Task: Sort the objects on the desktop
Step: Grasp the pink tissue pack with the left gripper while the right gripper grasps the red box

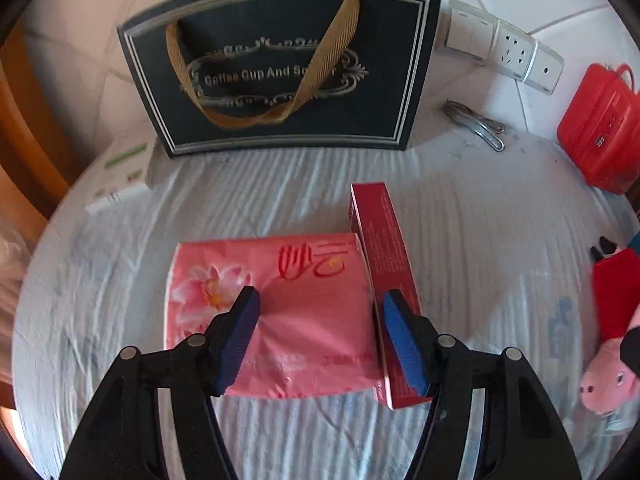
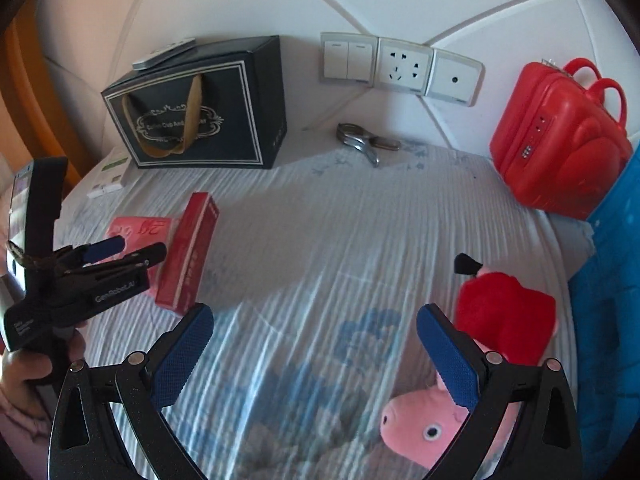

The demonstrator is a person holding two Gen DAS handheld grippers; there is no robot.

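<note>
Nothing looks sorted yet, as far as I can judge: everything lies loose across the pale striped cloth (image 2: 304,240) and neither tool carries anything. Here's the left gripper (image 1: 318,300) tilted down over the pink tissue pack (image 1: 276,312), jaws spread and nothing pinched between them. One blue pad sits over the pack's flower print, the other over the long red carton (image 1: 384,268) that lies right against the pack's edge, touching it along the side. I can't tell whether the pads touch anything or just hang above. From the other camera the same tool shows side-on above those two items, a hand (image 2: 24,376) wrapped round its grip.

Over to the right gripper (image 2: 316,332), also spread wide and empty, pointing down at bare cloth. The pink pig plush (image 2: 424,424) in its red dress lies just under and beside its right finger, mostly outside the gap, so it is not lined up for a grab yet.

Still waiting at the back: the dark gift box (image 2: 200,120) with the tan ribbon handle against the wall, a remote (image 2: 164,54) lying on top of it, a metal clip (image 2: 362,142) below the wall sockets (image 2: 400,66), a small white box (image 2: 108,178) near the gift box, and the red toy suitcase (image 2: 560,140) off to the right beside something blue. So I'd call it the very start: the tissue pack or the carton looks like the first pick for the left side, the plush likely for the right, and all the rest is left to do
</note>
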